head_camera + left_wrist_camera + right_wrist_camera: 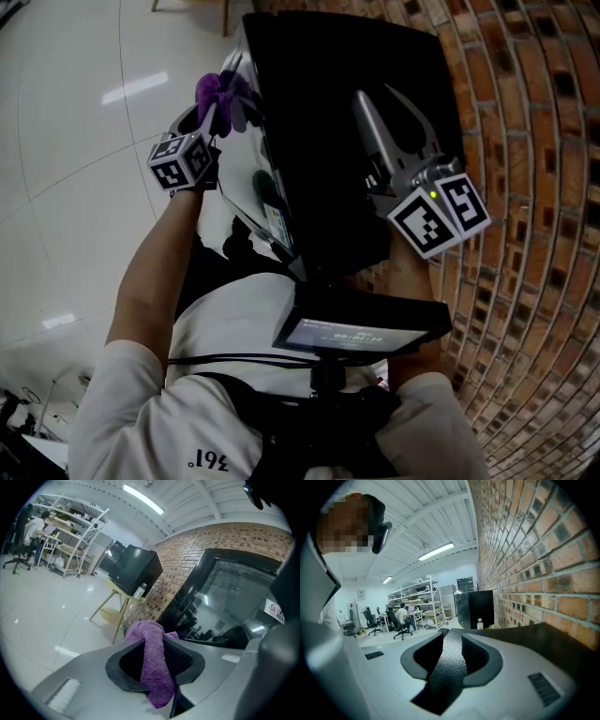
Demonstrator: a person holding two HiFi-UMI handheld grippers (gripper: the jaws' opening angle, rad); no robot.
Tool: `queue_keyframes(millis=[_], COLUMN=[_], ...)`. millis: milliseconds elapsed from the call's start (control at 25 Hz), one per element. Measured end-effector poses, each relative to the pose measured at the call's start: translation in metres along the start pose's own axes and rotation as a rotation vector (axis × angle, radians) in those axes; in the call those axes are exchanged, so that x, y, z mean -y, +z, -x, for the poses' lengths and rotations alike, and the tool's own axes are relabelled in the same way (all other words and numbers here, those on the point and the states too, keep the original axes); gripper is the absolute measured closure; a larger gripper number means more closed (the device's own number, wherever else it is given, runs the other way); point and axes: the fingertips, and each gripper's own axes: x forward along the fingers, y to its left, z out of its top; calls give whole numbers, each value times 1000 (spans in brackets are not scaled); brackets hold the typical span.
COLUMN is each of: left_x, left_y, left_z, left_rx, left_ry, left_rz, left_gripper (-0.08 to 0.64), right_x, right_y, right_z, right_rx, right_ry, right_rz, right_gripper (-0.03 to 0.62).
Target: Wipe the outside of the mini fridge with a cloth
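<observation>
1. The fridge (347, 112) stands on the floor (75, 141), with the wall (525, 187) just beside it on the right.
2. The right gripper (392, 120) lies on the fridge's top, fingers apart.
3. The left gripper (152, 639) is at the fridge's left face, with the cloth (223, 92) between its fingers.
4. Farther along the wall, a box (133, 569) sits on a stool (115, 609); shelves (70, 531) stand to its left.

Left hand-held gripper (217, 111) holding purple cloth (225, 91) at mini fridge (319, 141), right hand-held gripper (384, 108) over its top
</observation>
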Motion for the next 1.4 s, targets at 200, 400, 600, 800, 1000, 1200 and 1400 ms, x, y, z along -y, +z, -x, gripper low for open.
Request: queue_keyframes(millis=[200, 400, 600, 800, 1000, 1200, 1400], left_x=[-14, -21, -32, -46, -50, -63, -67], left_y=[-16, -31, -45, -61, -63, -61, -50], left_z=[-4, -10, -17, -21, -26, -23, -7], left_rx=[-48, -94, -143, -218, -236, -248, -217], left_ry=[43, 61, 96, 138, 160, 188, 182], left_rz=[-23, -25, -22, -27, 14, 52, 103], left_gripper=[457, 457, 457, 457, 457, 457, 457], right_x=[0, 1, -1, -2, -2, -2, -5], right_y=[0, 1, 1, 2, 1, 0, 0], right_z=[0, 1, 0, 0, 0, 0, 0], right_rx=[-2, -3, 0, 2, 2, -1, -1], right_ry=[1, -3, -1, 3, 6, 17, 32], right_rz=[-2, 0, 0, 2, 3, 4, 9], right_gripper=[476, 476, 476, 476, 476, 476, 476])
